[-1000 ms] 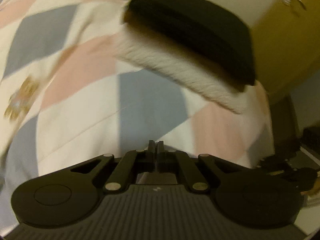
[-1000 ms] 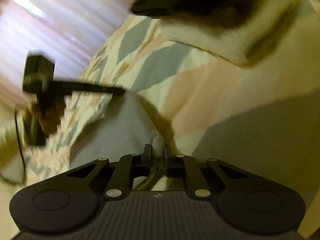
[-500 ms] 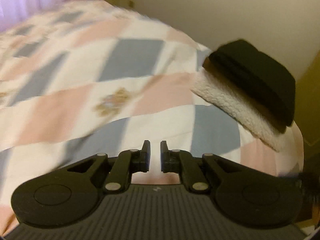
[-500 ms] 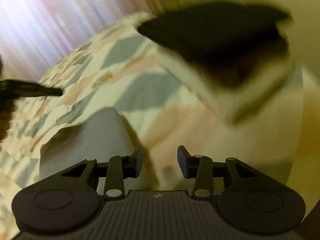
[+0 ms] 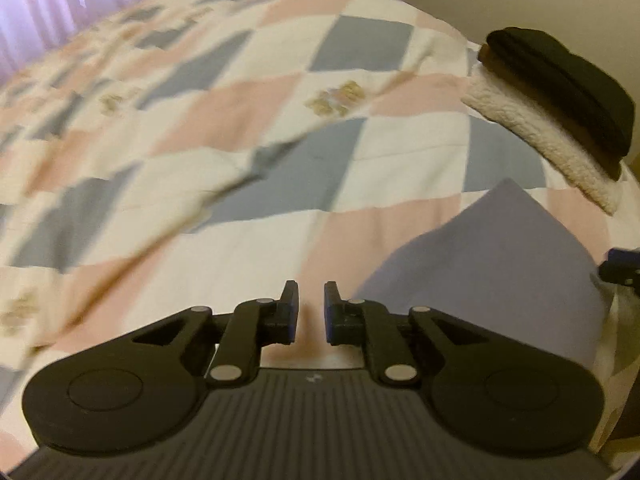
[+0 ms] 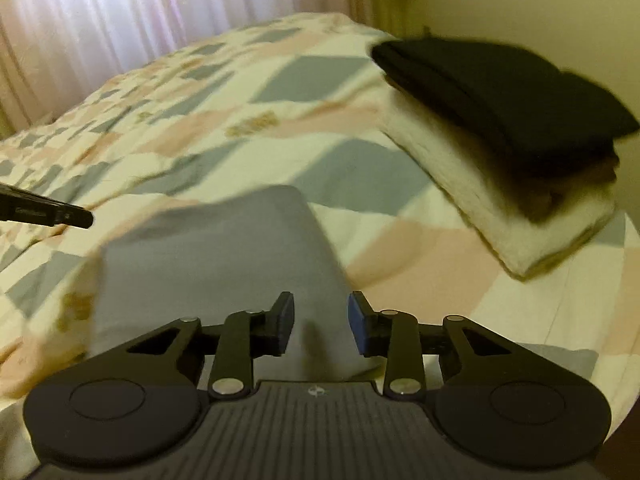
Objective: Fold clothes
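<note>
Both grippers hover low, jaws apart and empty: right gripper (image 6: 319,322) over the grey cloth (image 6: 224,256), left gripper (image 5: 311,308) over the quilt (image 5: 240,152).

Dim, warm indoor light in both views, with a yellowish cast over the right wrist picture. Daylight glows through the curtain (image 6: 120,20) across the upper left of the right view, washed out to near white; the same curtain (image 5: 36,8) shows as a violet glow in the upper left of the left view. Motion blur smears the quilt (image 5: 120,160) at left, and the black folded garment (image 6: 500,92) at upper right loses its edges. Fisheye bending curves everything toward the dark rounded corners. Soft shadow pools under the right gripper (image 6: 320,328), near the bottom centre.
</note>
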`<state>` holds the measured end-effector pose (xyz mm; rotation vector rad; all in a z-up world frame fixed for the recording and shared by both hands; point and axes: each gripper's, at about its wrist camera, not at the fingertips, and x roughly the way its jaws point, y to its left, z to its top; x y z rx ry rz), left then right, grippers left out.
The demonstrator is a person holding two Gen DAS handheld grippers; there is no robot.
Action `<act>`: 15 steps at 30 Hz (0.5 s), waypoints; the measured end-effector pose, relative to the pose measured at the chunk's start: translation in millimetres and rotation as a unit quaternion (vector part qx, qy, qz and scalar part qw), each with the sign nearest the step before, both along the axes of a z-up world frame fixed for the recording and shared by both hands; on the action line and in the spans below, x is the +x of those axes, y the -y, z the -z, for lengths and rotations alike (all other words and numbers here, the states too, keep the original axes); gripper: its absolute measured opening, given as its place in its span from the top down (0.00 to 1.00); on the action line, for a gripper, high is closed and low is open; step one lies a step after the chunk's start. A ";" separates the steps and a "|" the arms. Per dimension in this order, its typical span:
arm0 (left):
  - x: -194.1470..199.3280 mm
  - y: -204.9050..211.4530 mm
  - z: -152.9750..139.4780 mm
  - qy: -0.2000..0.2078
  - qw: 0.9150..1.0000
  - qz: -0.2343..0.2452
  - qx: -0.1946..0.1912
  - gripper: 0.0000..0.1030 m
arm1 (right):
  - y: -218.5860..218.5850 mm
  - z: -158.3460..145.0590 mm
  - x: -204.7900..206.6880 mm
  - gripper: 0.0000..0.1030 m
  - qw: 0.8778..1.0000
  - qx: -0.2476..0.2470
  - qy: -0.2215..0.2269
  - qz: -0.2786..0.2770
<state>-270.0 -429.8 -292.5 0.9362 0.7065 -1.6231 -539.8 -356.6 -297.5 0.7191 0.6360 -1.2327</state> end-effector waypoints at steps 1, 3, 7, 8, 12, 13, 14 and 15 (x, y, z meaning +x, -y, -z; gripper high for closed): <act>-0.3 -6.5 -6.3 0.003 1.000 -0.001 0.006 0.88 | -5.5 -7.1 7.8 0.66 1.000 -0.004 -0.002 -0.006; -2.4 -17.9 -15.5 0.007 1.000 -0.002 0.012 0.88 | -13.9 -14.1 21.4 0.66 1.000 -0.006 -0.005 -0.018; -9.9 -33.4 -23.8 -0.006 1.000 -0.009 0.023 0.86 | -19.4 -19.7 35.1 0.66 0.999 -0.003 -0.008 -0.036; -12.1 -36.1 -24.6 -0.013 1.000 -0.011 0.026 0.85 | -18.9 -20.2 36.3 0.66 0.999 -0.001 -0.007 -0.041; -25.7 -45.0 -22.9 -0.026 0.999 -0.022 0.033 0.85 | -10.1 -14.9 32.9 0.66 0.997 0.005 -0.011 -0.072; -30.5 -48.9 -22.9 -0.038 0.999 -0.020 0.030 0.85 | -6.2 -11.8 30.2 0.66 0.997 0.007 -0.010 -0.082; -35.4 -53.9 -23.4 -0.053 0.998 -0.018 0.024 0.85 | -1.2 -7.5 25.9 0.66 0.996 0.010 -0.007 -0.094; -41.9 -61.1 -24.6 -0.069 0.997 -0.013 0.014 0.85 | 4.4 -3.8 21.0 0.66 0.994 0.013 -0.002 -0.105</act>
